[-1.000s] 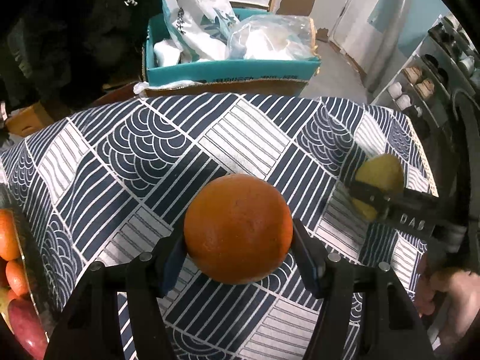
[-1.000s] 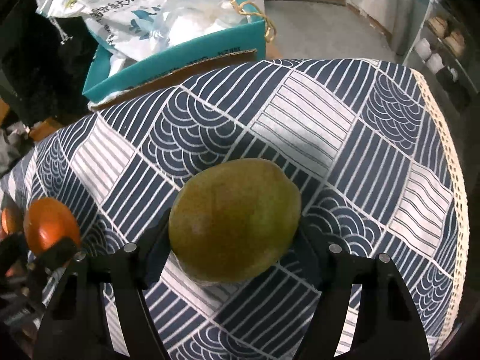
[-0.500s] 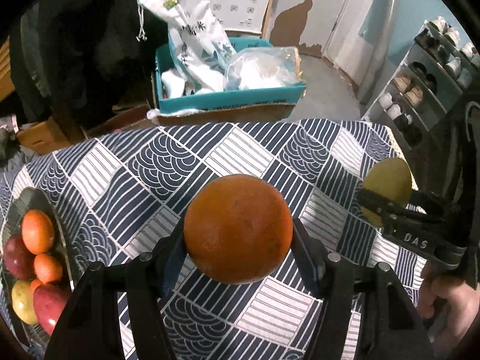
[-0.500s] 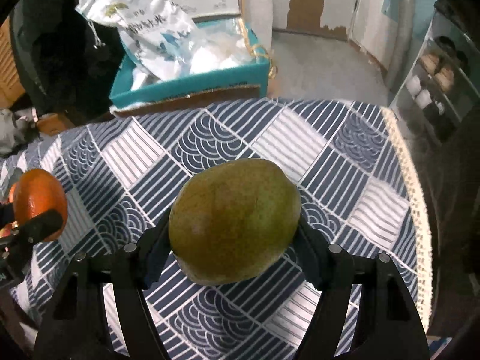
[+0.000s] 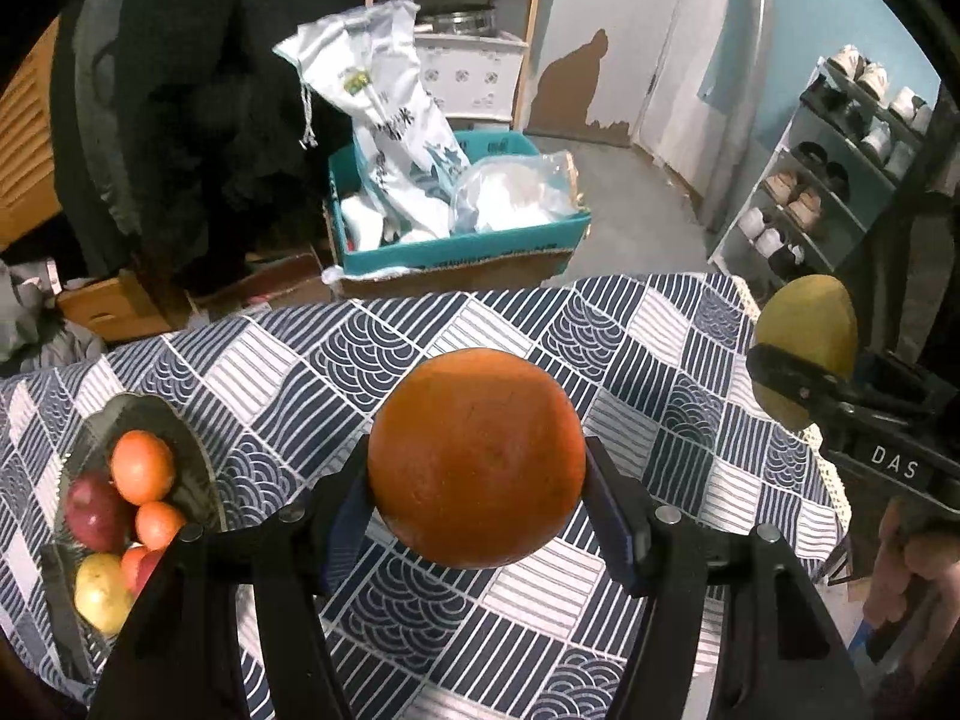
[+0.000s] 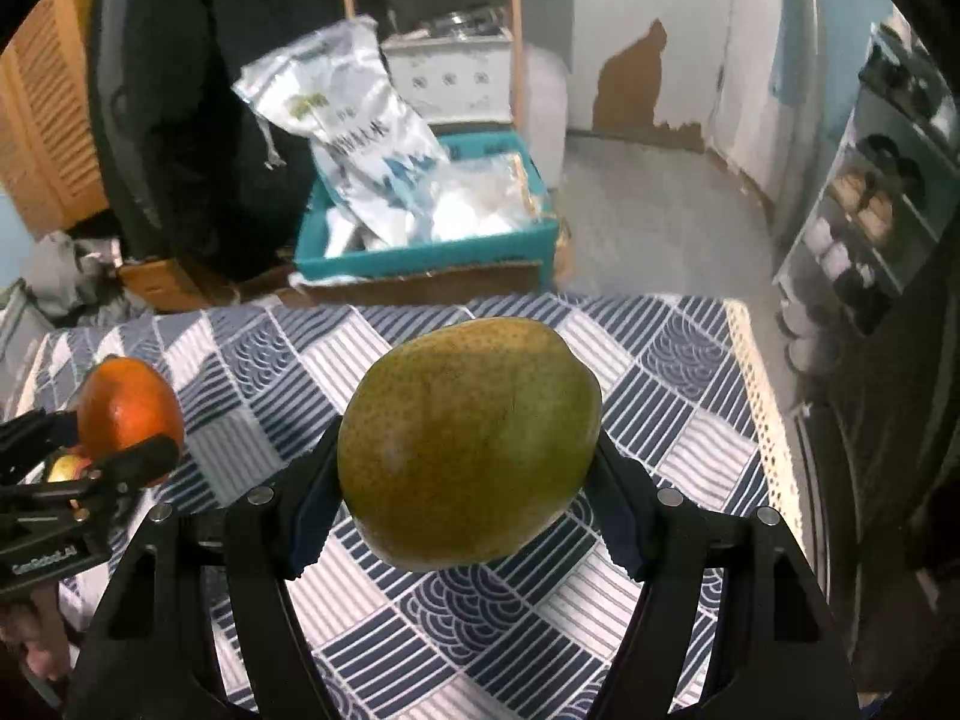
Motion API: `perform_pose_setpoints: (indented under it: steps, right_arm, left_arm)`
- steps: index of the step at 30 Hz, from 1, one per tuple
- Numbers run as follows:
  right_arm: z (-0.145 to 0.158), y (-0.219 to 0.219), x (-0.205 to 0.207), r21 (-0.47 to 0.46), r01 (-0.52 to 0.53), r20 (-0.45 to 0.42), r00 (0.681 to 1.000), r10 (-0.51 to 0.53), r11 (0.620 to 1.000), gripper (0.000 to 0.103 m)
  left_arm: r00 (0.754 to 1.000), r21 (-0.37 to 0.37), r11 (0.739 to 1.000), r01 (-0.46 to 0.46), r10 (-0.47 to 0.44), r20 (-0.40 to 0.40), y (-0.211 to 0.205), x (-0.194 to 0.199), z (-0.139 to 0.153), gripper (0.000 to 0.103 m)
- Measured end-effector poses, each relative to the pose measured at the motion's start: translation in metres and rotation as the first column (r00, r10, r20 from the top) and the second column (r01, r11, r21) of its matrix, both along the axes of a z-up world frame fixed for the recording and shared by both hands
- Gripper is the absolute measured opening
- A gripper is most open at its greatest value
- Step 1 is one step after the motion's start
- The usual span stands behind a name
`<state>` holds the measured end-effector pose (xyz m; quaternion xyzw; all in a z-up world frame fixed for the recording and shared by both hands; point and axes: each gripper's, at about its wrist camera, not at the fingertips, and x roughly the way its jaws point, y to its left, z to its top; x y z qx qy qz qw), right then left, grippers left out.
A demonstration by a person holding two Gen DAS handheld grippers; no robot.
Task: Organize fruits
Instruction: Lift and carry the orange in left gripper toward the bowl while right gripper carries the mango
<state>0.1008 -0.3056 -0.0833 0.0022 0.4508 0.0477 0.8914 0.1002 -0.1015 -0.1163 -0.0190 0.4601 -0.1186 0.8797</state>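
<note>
My left gripper (image 5: 477, 498) is shut on an orange (image 5: 476, 457), held above the blue-and-white patterned tablecloth (image 5: 420, 354). My right gripper (image 6: 465, 492) is shut on a green-yellow mango (image 6: 468, 441), also lifted off the cloth. In the left wrist view the mango (image 5: 807, 339) shows at the right edge in the other gripper; in the right wrist view the orange (image 6: 129, 411) shows at the left edge. A dark glass plate (image 5: 198, 456) at the table's left holds oranges, red apples and a yellow fruit.
Behind the table a teal cardboard box (image 5: 462, 249) holds a rice bag and plastic bags. A shoe rack (image 5: 840, 168) stands at the right, a wooden shelf and dark clothing at the back. A hand (image 5: 918, 570) grips the right tool. The tablecloth's lace edge (image 6: 756, 420) runs along the right.
Both grippers have risen with their fruits; more of the table, the fruit plate and the room behind have come into view. Grips unchanged.
</note>
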Motion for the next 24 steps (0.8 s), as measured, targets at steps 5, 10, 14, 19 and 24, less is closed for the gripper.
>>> perform_pose_setpoints:
  steps: [5, 10, 14, 19, 24]
  right_arm:
    - [0.025, 0.01, -0.011, 0.01, -0.031, 0.043, 0.999, 0.03, 0.999, 0.074]
    - [0.045, 0.021, -0.021, 0.014, -0.067, 0.08, 0.995, 0.065, 0.998, 0.073]
    - [0.057, 0.031, -0.028, 0.021, -0.095, 0.102, 0.99, 0.093, 0.995, 0.074]
    - [0.067, 0.042, -0.034, 0.043, -0.122, 0.12, 0.986, 0.116, 0.992, 0.074]
    - [0.071, 0.059, -0.039, 0.056, -0.16, 0.128, 0.98, 0.151, 0.986, 0.074]
  left_arm:
    - [0.999, 0.002, 1.0, 0.002, -0.002, 0.039, 0.007, -0.016, 0.023, 0.067]
    - [0.998, -0.01, 1.0, 0.007, -0.007, 0.065, 0.015, -0.029, 0.044, 0.067]
    - [0.997, -0.031, 1.0, 0.005, -0.003, 0.072, 0.024, -0.039, 0.054, 0.067]
    - [0.997, -0.053, 0.999, -0.006, 0.01, 0.071, 0.039, -0.047, 0.058, 0.067]
    - [0.996, -0.046, 0.998, -0.042, 0.045, 0.074, 0.06, -0.053, 0.057, 0.067]
